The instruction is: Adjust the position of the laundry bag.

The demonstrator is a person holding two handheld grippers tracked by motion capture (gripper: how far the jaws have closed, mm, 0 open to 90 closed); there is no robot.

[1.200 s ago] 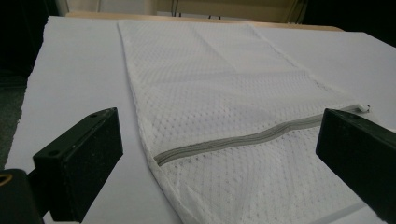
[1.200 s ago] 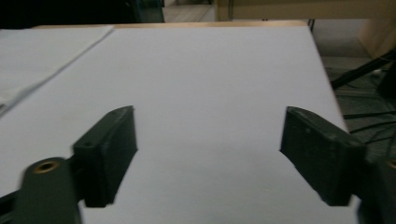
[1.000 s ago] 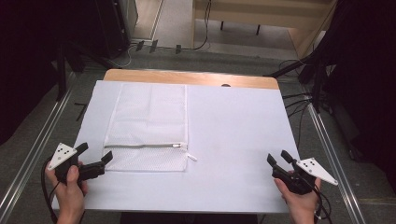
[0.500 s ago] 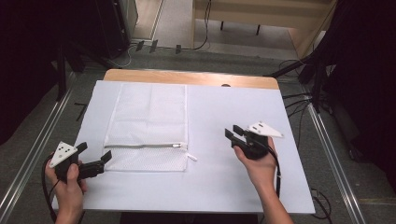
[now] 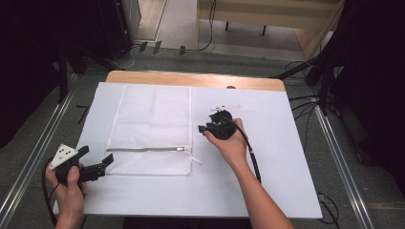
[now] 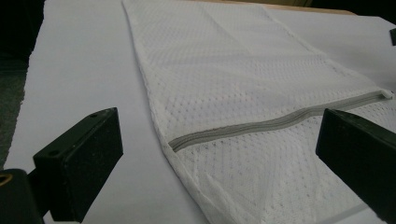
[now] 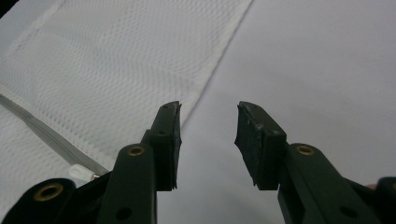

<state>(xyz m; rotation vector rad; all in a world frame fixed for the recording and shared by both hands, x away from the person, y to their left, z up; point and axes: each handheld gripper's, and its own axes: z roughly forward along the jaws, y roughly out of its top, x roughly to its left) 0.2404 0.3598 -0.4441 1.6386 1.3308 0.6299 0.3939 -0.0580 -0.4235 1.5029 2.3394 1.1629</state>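
Lying flat in the left half of the high view, the mesh bag [image 5: 152, 129] has its zipper [image 5: 148, 149] fully shut, so any opening is not yet begun. The left gripper [image 5: 109, 161] sits spread at the bag's lower left corner; the right gripper [image 5: 204, 130], its jaws just narrowed yet holding nothing, hovers beside the bag's right edge. White cloth [image 5: 277, 157] lies bare to the right.

We count one mesh bag [image 5: 153, 129] with one zipper [image 5: 148, 149], one white sheet [image 5: 277, 157] over one table [image 5: 191, 78], two grippers, left [image 5: 106, 162] and right [image 5: 203, 130], and two hands.
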